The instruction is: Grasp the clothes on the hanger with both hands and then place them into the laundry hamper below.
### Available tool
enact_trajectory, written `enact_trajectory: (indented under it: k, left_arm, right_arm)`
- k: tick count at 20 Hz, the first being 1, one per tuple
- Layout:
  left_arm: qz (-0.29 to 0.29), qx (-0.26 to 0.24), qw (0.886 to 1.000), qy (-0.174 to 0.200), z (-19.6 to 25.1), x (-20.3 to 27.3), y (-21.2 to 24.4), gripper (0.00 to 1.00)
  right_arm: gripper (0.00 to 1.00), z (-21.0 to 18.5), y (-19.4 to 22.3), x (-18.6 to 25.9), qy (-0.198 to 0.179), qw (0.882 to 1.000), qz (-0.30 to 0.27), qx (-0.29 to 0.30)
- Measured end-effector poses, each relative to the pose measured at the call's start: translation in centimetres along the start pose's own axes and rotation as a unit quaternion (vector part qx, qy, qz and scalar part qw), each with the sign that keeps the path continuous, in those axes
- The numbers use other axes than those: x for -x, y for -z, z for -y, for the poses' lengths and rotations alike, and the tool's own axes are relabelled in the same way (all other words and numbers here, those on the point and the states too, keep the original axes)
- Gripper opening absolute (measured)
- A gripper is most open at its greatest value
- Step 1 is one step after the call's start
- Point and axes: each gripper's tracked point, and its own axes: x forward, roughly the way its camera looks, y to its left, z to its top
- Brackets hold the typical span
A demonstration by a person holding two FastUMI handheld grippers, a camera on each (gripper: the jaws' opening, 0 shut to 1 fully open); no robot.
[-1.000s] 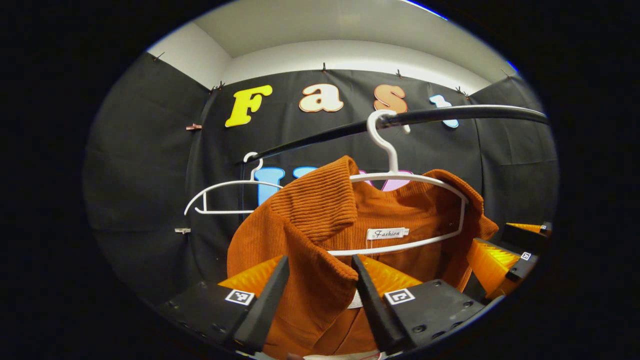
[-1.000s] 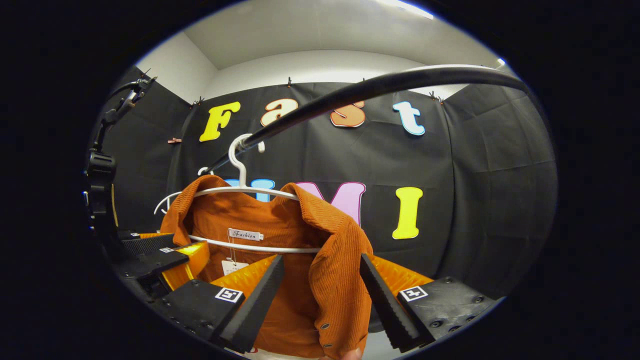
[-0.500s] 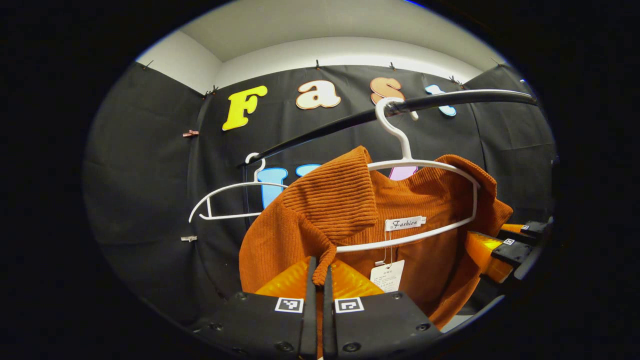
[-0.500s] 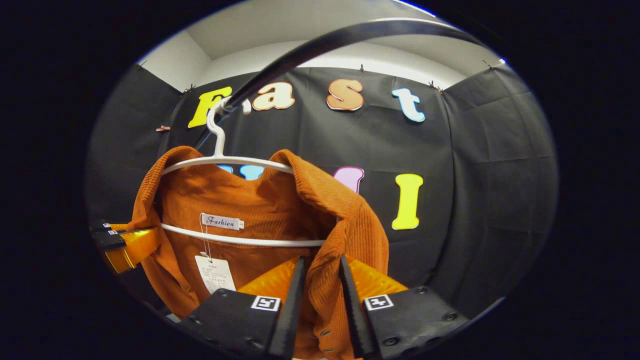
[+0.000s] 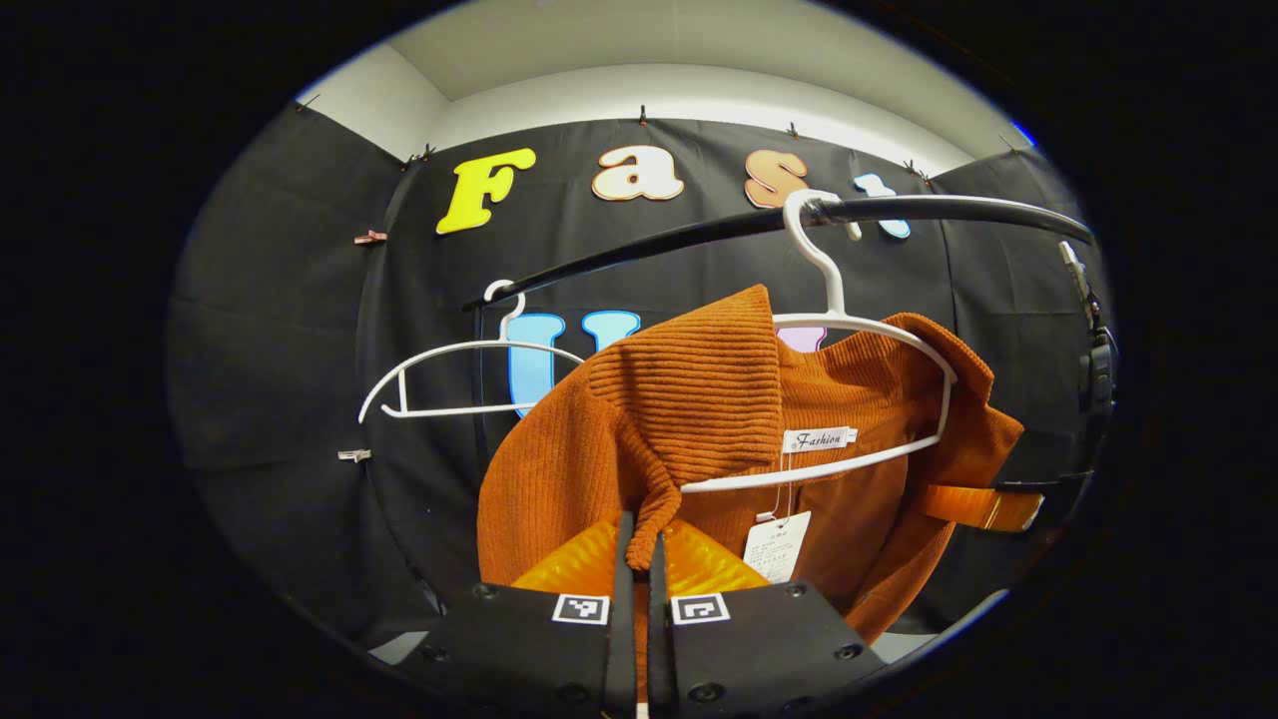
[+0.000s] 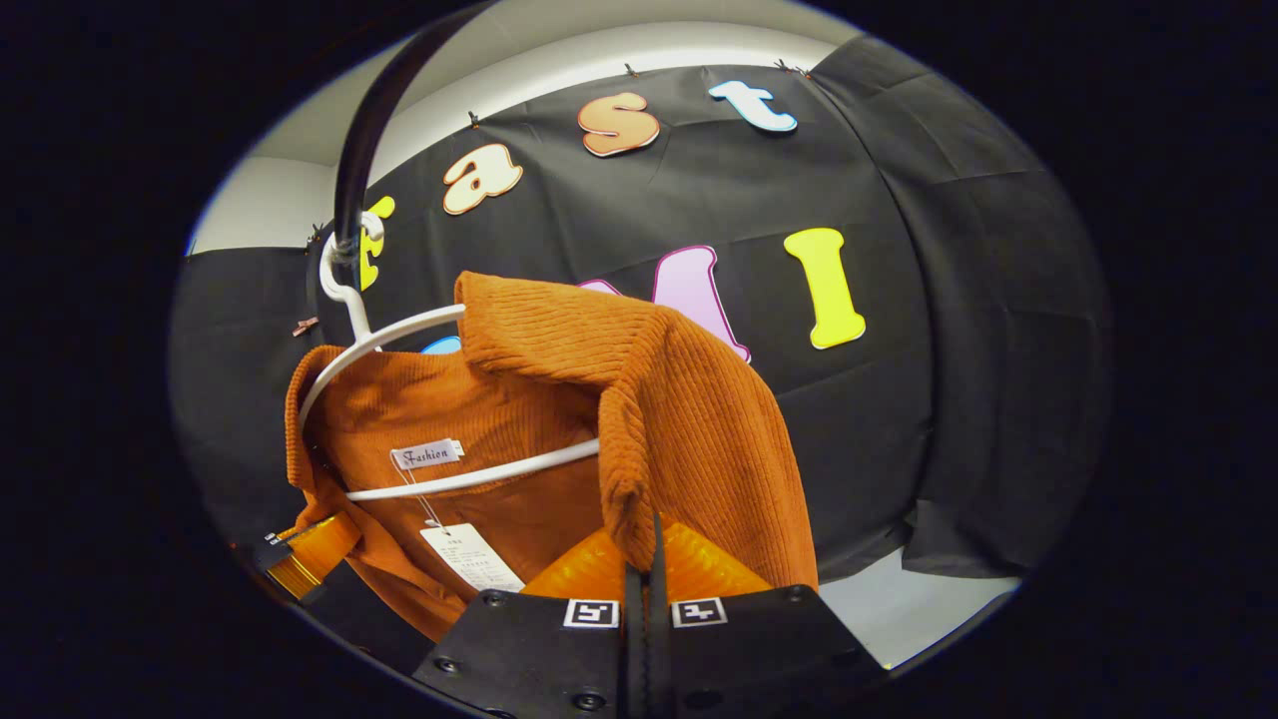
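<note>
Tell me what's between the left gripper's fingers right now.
A pinched fold of the orange jacket, at its collar edge; the left gripper is closed on it, seen in the left gripper view.

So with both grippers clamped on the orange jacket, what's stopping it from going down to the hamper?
The white hanger does: it sits inside the orange jacket, hooked on the black rail. Both the left gripper and right gripper pinch the collar. The way down isn't in view.

Staged recording booth: black cloth walls (image 5: 280, 330) clipped up under a plain white ceiling (image 5: 699, 40), black clothes rail (image 5: 949, 210) across.
</note>
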Motion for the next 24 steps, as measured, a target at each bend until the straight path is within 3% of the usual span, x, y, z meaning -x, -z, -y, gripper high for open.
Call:
enact_trajectory:
  k: [5, 7, 11, 14, 19, 24]
  left_arm:
    - [-0.01, 0.0, 1.0, 0.017, 0.4, 0.3, 0.1, 0.08]
    - [-0.021, 0.008, 1.0, 0.019, 0.4, 0.4, 0.2, 0.06]
    - [-0.042, 0.031, 0.998, 0.047, 0.6, 0.8, -0.6, 0.05]
    - [-0.035, 0.04, 0.998, 0.045, -0.7, 0.7, -2.8, 0.05]
    - [-0.003, 0.044, 0.999, 0.029, -2.5, 1.1, -6.7, 0.05]
    - [-0.02, 0.038, 0.998, 0.035, -3.8, 0.0, -6.5, 0.05]
  right_arm:
    - [0.05, -0.8, 0.4, 0.0, -0.026, 0.999, -0.025, -0.038]
    - [0.05, -0.1, 0.2, -0.2, -0.017, 0.998, -0.042, -0.048]
    - [0.05, 1.1, -4.1, 0.3, -0.011, 0.998, -0.007, -0.058]
    - [0.05, 2.6, -8.0, 0.3, -0.003, 0.997, 0.033, -0.071]
    - [0.05, 6.8, -11.7, -0.6, 0.045, 0.994, 0.078, -0.068]
    - [0.05, 9.7, -9.1, -2.5, 0.088, 0.994, 0.051, -0.043]
